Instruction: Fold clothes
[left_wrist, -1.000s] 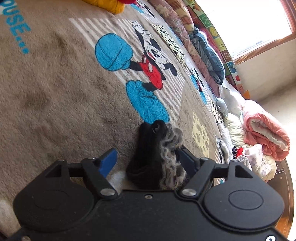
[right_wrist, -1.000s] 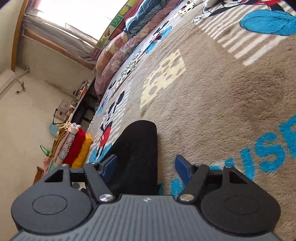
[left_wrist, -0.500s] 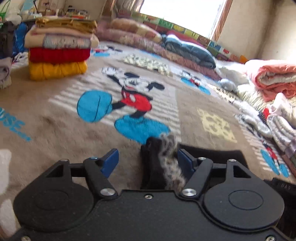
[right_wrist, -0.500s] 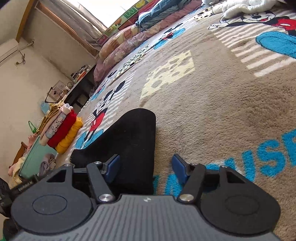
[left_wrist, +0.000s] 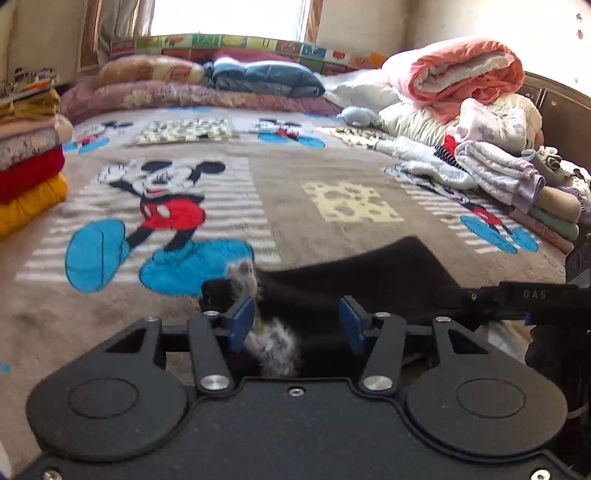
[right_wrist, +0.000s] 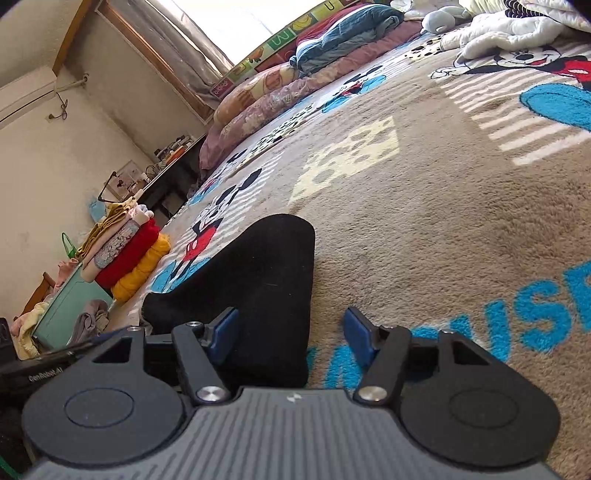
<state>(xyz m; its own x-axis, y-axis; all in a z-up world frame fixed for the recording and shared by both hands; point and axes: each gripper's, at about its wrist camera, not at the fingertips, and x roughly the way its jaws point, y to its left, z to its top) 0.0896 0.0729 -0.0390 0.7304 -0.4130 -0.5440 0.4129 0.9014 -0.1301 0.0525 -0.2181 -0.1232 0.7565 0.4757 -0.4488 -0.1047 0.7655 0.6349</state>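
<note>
A black garment (left_wrist: 369, 273) with a grey fur trim (left_wrist: 273, 347) lies on the Mickey Mouse blanket (left_wrist: 295, 177). My left gripper (left_wrist: 297, 323) is open, its blue pads (left_wrist: 242, 323) on either side of the garment's furry end. In the right wrist view the same black garment (right_wrist: 266, 280) lies flat. My right gripper (right_wrist: 291, 338) is open, with the garment's near edge between its blue pads (right_wrist: 356, 334). The right gripper also shows at the right edge of the left wrist view (left_wrist: 532, 299).
A stack of folded clothes (left_wrist: 26, 166), yellow and red at the bottom, stands at the left; it also shows in the right wrist view (right_wrist: 125, 247). A heap of unfolded clothes (left_wrist: 509, 173) and a rolled orange quilt (left_wrist: 454, 70) lie at the right. Pillows (left_wrist: 207, 85) line the far side.
My left gripper has swung level and its jaws now straddle the furry end of the garment, which lies stretched out to the right. My right gripper has tilted slightly; the garment stays between its jaws.
</note>
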